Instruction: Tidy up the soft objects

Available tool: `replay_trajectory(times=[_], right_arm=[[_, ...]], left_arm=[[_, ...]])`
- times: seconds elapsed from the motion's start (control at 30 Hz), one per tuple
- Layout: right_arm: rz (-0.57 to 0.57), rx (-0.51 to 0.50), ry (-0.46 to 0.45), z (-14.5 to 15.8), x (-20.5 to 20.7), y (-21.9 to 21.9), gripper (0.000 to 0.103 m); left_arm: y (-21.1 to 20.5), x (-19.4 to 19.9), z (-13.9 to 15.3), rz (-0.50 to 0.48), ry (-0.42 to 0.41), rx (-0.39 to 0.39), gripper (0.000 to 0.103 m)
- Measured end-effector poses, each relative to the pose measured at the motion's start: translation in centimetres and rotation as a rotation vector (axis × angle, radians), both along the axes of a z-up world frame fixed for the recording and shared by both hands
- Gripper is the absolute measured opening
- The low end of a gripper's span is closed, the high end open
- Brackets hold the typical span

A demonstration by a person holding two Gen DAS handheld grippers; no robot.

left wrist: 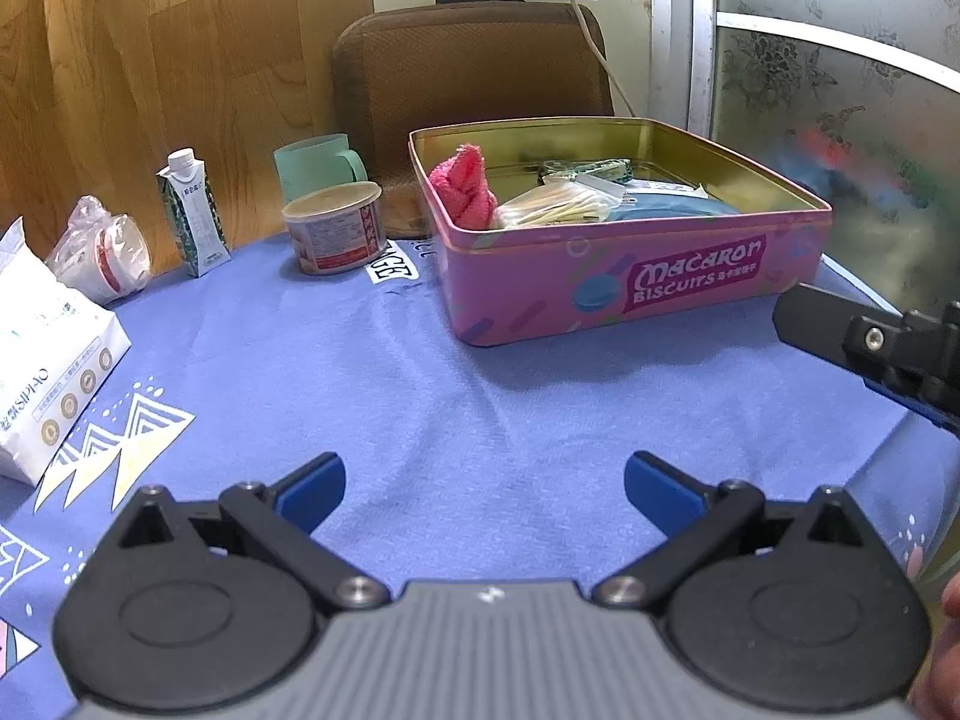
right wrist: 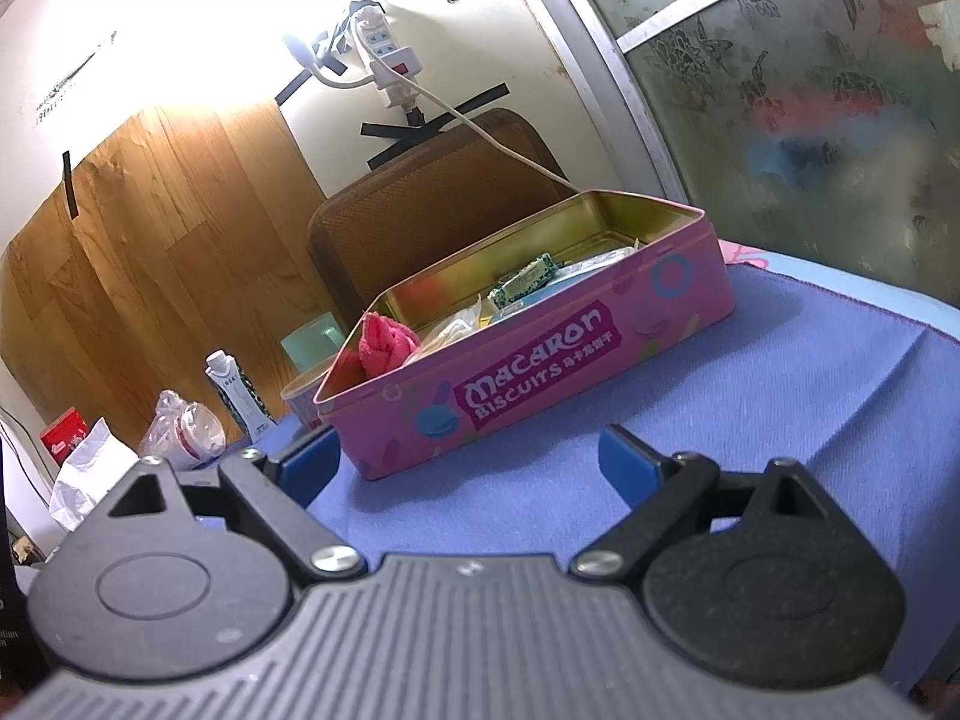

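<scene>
Both grippers hover empty over blue cloth [left wrist: 480, 396], jaws spread wide.
Left gripper [left wrist: 485, 483] level, facing pink tin [left wrist: 636, 276]; right gripper [right wrist: 468, 459] tilted. Pink towel [left wrist: 467, 189] lies in tin's left corner w/ cotton swabs [left wrist: 558, 210].

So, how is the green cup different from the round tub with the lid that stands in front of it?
The green cup has a handle on its side; the round tub has none. The cup is open at the top, while the tub is closed by a beige lid. The cup is plain mint green; the tub carries a printed red and white label. The cup stands taller, the tub is low and wide. Both stand upright, left of the pink tin.
</scene>
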State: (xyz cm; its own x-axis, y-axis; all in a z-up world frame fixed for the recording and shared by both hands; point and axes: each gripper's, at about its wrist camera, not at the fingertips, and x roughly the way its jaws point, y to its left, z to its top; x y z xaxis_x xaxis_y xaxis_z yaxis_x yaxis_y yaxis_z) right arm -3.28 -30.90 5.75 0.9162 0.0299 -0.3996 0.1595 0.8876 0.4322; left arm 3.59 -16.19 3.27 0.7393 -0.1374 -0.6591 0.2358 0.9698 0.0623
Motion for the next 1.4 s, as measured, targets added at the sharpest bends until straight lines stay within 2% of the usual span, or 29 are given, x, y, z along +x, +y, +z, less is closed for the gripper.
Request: replay_trajectory(times=[0.7, 0.97, 1.4], right_arm=[[-0.006, 0.008, 0.014, -0.27, 0.09, 0.11, 0.095], [-0.004, 0.009, 0.015, -0.37, 0.20, 0.04, 0.095], [-0.004, 0.008, 0.014, -0.35, 0.19, 0.01, 0.095]], left_arm=[[0.23, 0.14, -0.23, 0.013, 0.003, -0.001, 0.103], [0.02, 0.23, -0.31, 0.031, -0.008, 0.044, 0.103], [0.27, -0.13, 0.15, 0.014, -0.022, 0.015, 0.103]])
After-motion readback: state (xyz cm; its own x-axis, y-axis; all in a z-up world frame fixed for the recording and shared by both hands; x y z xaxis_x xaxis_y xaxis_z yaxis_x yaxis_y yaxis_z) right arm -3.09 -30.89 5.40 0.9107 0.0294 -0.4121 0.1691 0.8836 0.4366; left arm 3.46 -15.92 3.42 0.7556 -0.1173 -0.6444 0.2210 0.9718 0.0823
